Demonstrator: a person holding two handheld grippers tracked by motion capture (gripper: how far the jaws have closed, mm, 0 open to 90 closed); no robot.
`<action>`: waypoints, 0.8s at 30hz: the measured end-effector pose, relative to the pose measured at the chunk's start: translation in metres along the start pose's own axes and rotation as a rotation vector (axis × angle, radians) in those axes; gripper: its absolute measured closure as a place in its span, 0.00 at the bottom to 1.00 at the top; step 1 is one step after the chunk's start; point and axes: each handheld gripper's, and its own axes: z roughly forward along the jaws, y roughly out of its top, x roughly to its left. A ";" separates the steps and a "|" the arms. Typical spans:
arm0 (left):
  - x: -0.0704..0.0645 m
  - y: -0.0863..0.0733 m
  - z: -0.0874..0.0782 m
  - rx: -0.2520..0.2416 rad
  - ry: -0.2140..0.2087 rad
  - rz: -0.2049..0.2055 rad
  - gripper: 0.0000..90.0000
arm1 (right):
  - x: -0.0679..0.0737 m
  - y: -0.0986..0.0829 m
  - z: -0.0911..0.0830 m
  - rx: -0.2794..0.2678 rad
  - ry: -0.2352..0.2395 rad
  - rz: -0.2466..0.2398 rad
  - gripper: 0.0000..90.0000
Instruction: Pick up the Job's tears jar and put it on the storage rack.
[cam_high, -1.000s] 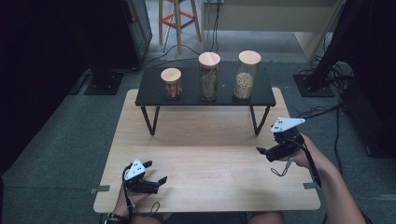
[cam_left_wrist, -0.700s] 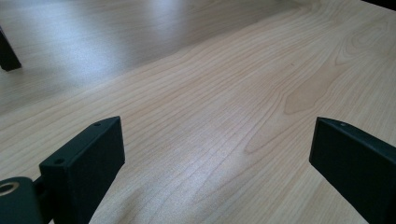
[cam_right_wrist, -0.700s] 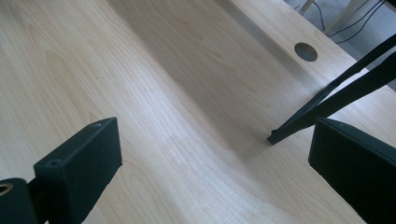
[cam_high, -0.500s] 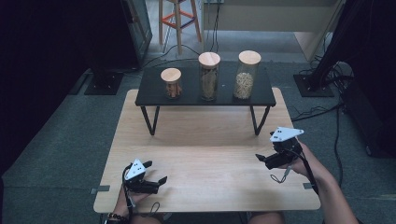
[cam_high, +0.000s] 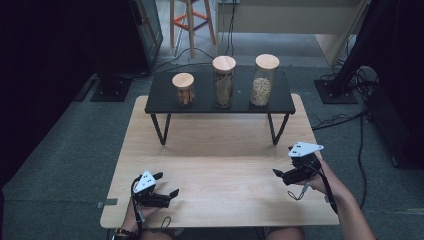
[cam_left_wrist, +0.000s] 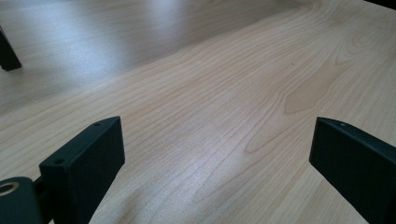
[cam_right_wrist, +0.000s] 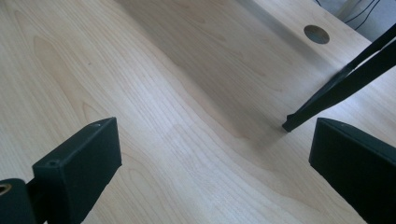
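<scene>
Light wooden table (cam_high: 220, 165): bare boards under both grippers. High view: black metal shelf (cam_high: 220, 102) at the far edge carries three wood-lidded glass jars (cam_high: 223, 81), well apart from both. Left gripper (cam_high: 167, 186) near corner, jaws spread, empty. Right gripper (cam_high: 276, 173) likewise; its view adds a round cable hole (cam_right_wrist: 316, 34).

High cam sits above my side, looking forward and down: whole wooden table (cam_high: 220, 165), black shelf (cam_high: 220, 102) at the far edge, floor beyond. Left gripper cam rides low over the tabletop (cam_left_wrist: 210, 93), close, facing across the grain between my spread jaws. Right gripper cam is equally near the tabletop (cam_right_wrist: 163, 93), angled toward a shelf leg (cam_right_wrist: 336, 88). All three share the tabletop; high and right share that leg (cam_high: 278, 131).
</scene>
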 end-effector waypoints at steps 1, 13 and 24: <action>0.000 0.000 0.000 0.000 0.000 0.000 0.04 | 0.000 -0.001 0.002 0.003 -0.002 0.004 0.02; 0.000 0.000 0.000 0.002 0.001 -0.001 0.04 | 0.008 -0.019 0.018 0.031 -0.026 0.016 0.02; 0.000 0.001 0.001 0.009 0.002 -0.002 0.04 | 0.012 -0.040 0.030 0.047 -0.029 0.040 0.02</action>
